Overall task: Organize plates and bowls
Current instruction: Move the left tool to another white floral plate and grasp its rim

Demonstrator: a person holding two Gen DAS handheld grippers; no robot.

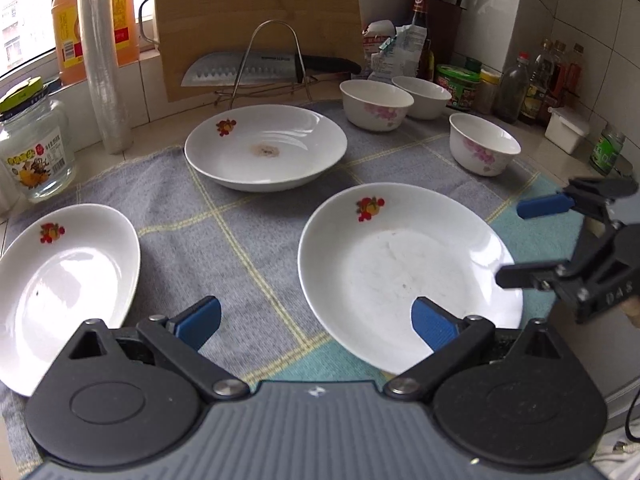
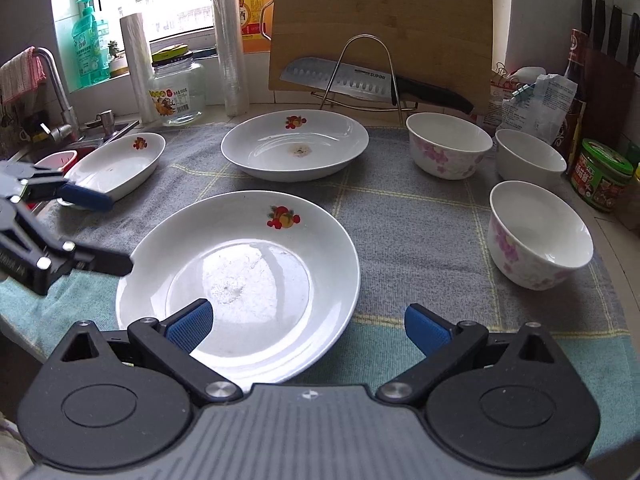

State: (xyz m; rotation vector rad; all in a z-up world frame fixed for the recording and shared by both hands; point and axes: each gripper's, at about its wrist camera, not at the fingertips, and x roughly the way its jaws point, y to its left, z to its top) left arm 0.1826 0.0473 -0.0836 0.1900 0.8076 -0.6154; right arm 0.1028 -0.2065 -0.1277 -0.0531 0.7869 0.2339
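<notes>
Three white plates with a fruit motif lie on a grey checked cloth (image 1: pixel 248 248): the near plate (image 1: pixel 400 264) (image 2: pixel 240 272), the far plate (image 1: pixel 266 148) (image 2: pixel 294 146), and the left plate (image 1: pixel 60 280) (image 2: pixel 116 164). Three white bowls with pink flowers stand at the right: (image 1: pixel 376 104), (image 1: pixel 422 96), (image 1: pixel 482 144); the same bowls in the right wrist view are (image 2: pixel 448 146), (image 2: pixel 530 158), (image 2: pixel 538 236). My left gripper (image 1: pixel 316 322) (image 2: pixel 104 232) is open, its right finger over the near plate's front rim. My right gripper (image 2: pixel 308 326) (image 1: pixel 520 240) is open at that plate's right edge. Neither holds anything.
A wooden cutting board (image 2: pixel 380 24) leans at the back behind a wire rack holding a knife (image 2: pixel 360 80). A glass jar (image 1: pixel 34 152), oil bottle (image 1: pixel 68 20) and wrap rolls (image 2: pixel 230 40) stand at the left, sauce bottles (image 1: pixel 536 80) at the right. Sink and tap (image 2: pixel 56 92) lie far left.
</notes>
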